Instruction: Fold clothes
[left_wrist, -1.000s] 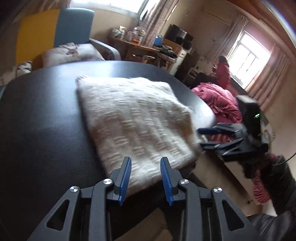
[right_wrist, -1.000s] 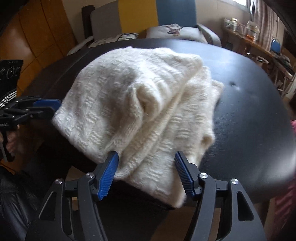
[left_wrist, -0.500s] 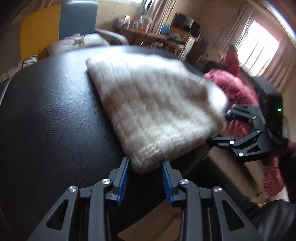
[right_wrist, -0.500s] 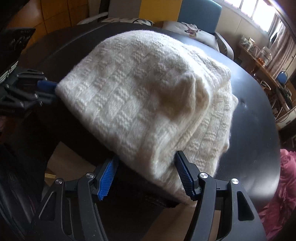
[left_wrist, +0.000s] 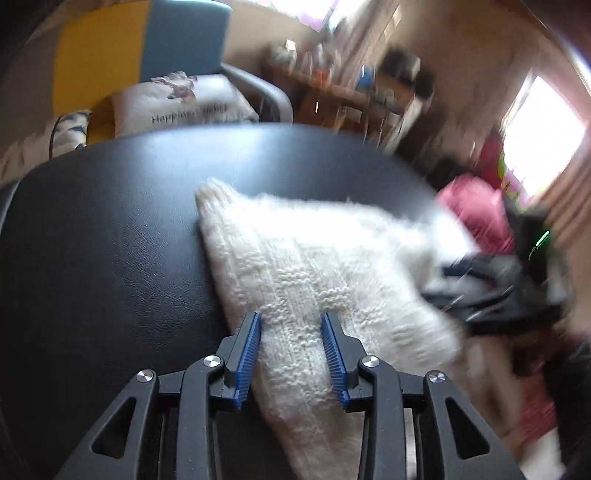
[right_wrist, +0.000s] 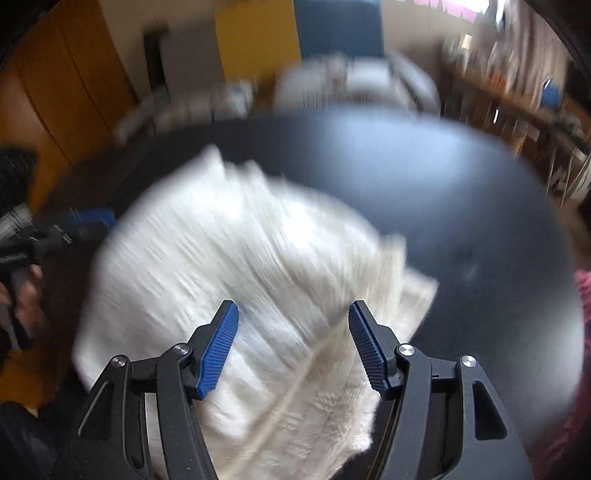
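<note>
1. While both views are smeared by motion, the count is plain: one cream knitted sweater (left_wrist: 295, 266), folded into a thick pad, one black table (left_wrist: 110, 229) under it, and two tongs.
2. Left tongs (left_wrist: 291, 354): the jaws are opening, with a narrow corner of the sweater lying between the blue pads (left_wrist: 248, 354); whether the pads press the wool I cannot tell.
3. Right tongs (right_wrist: 293, 347): the jaws stand wide apart over the near part of the sweater (right_wrist: 236, 266), and the pads sit above the knit with a gap on each side, gripping nothing.
4. In the left wrist view the right tongs (left_wrist: 491, 288) show as a dark blur just beside the sweater's right-hand edge.
5. Edges: the sweater's near corner hangs past the table's near rim, below the left tongs. Its far corner points away onto the tabletop.
6. Open room: bare black tabletop lies left of the left tongs and beyond the sweater; in the right wrist view bare table (right_wrist: 461, 192) spreads ahead and to the right of the right tongs.
7. Writing: beyond the table's far rim one pillow (left_wrist: 184, 103) on a chair reads "Happiness", with the next word blurred.
</note>
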